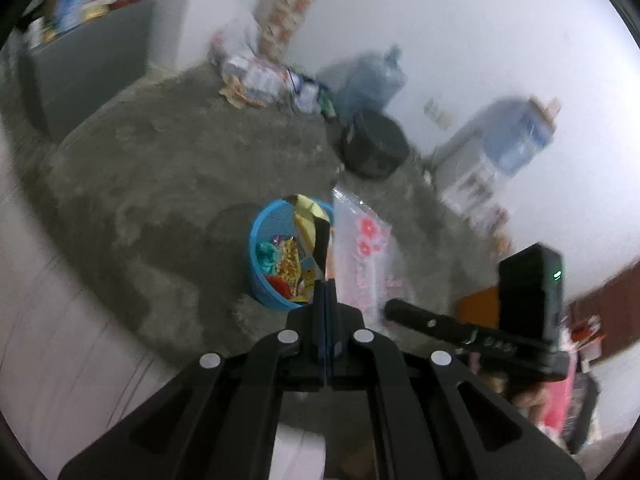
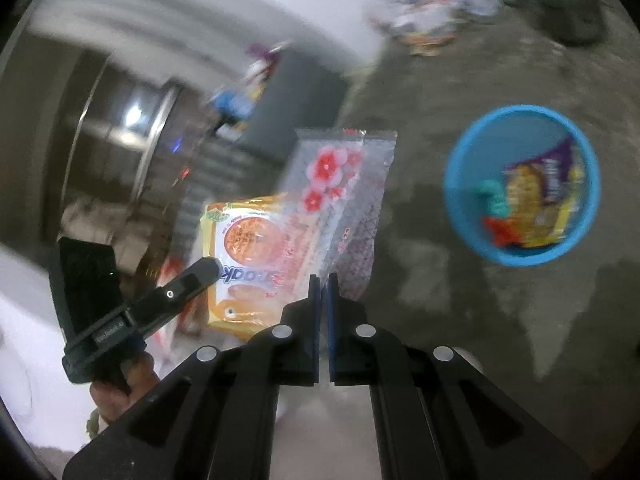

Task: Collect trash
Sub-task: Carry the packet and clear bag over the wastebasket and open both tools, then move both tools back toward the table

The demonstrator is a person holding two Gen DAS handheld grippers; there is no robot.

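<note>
We are carrying two pieces of trash to the blue bin [image 1: 262, 280]. The left gripper [image 1: 326, 283] has its fingers pressed together on a yellow wrapper [image 1: 306, 210]. The right gripper [image 2: 323, 279] has its fingers pinched on the bottom edge of a clear bag [image 2: 340, 184] with red flowers on it. Both pieces hang in the air near the bin, not over it yet. The bin stands on the grey floor [image 1: 160, 200], and it already has bright wrappers [image 2: 536, 204] inside.

To do this step well, we think each piece should come right over the mouth of the bin before we let go. These pieces are light and floppy, so they could drift and land on the floor beside the bin. It looks best to go low over the rim and to drop one piece at a time. That way the two grippers do not bump each other.

The two views show us different things. In the left view the wrapper is edge on, so it looks like a thin strip in front of the bin. Only the right view shows its flat face, with a round cookie picture. The right view also looks down into the bin, so we can see there is room inside. The left view shows the bin from the side. It also shows more trash by the wall [image 1: 264, 76], far behind the bin.
</note>
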